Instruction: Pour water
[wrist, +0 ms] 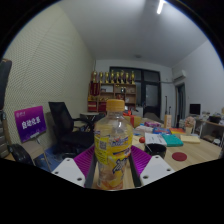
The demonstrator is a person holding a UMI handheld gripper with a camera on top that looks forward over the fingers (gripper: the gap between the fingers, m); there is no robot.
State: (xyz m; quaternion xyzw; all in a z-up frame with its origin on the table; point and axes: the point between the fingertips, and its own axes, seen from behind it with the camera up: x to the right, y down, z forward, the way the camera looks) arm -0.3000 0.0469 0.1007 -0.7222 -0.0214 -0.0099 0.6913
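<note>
A clear plastic bottle (113, 145) with an orange cap and a yellow label stands upright between my fingers. It holds pale liquid. My gripper (112, 172) is shut on the bottle: both fingers (88, 165) with their purple pads press on its lower sides and hold it up above the table. The bottle's base is hidden between the fingers. A black cup (155, 150) with a white inside stands on the table just to the right of the bottle, beyond the right finger.
A wooden table (190, 155) to the right carries coloured boxes and small things. A black office chair (68, 125) stands at the left by a purple sign (30, 123). A shelf with trophies (115, 80) stands at the far wall.
</note>
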